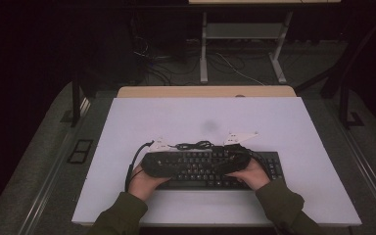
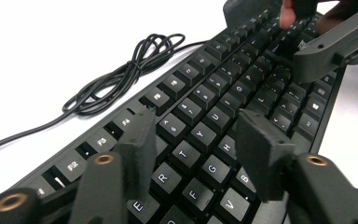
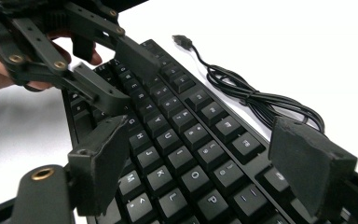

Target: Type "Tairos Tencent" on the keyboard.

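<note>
Dark floor and tangled wires ring a white bench [image 1: 293,127] on which a black keyboard [image 1: 210,169] lies near the person's edge, its cable [image 1: 196,145] coiled in a loose bundle just behind it. Both hands hover over the key field, the left claw [image 2: 196,154] above the letter keys at the left half and the right claw [image 3: 205,158] above the right half, tips pointing toward each other. From the left gripper view, the left claw stands partly spread with nothing between its pads, poised above the row around T, G and H; no key is pinched. From the right gripper view, the right claw is spread wide above the keys near K, O and P, and it too grasps nothing. I judge the work to be pressing or probing keys, with both tools between presses and lifted just off the caps. The next move likely calls for bringing one pad tip down squarely on a single key without clipping its neighbours, while the keyboard stays flat and does not slide.
</note>
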The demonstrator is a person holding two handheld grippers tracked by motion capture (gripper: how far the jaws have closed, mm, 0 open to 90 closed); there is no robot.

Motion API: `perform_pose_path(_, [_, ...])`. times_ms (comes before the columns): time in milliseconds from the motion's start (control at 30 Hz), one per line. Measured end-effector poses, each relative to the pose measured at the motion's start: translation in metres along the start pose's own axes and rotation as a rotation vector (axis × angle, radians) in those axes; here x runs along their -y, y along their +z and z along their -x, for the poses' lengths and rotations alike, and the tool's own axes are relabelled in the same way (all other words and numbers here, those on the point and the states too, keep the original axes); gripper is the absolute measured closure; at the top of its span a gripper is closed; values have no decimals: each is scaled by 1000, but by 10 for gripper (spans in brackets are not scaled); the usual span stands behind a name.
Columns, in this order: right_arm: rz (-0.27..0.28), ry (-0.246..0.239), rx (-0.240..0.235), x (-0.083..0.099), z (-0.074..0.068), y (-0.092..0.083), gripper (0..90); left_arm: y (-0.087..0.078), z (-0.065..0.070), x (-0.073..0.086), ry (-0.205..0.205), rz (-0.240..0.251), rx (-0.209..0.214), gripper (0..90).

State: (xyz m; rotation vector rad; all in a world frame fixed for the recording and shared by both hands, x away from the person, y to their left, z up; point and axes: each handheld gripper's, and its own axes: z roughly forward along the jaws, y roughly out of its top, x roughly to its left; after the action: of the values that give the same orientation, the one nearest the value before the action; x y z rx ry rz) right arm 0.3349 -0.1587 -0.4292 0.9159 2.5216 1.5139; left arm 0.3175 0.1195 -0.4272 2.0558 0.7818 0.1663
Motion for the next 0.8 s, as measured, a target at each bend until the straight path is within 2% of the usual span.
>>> perform_pose_path(267, [7,12,14,5,6,-9,185,-5,-2,3,11,21,9,332])
perform_pose_path(800, [33,24,34,16,14,-36,180,-24,-5,12,4,51,14,184])
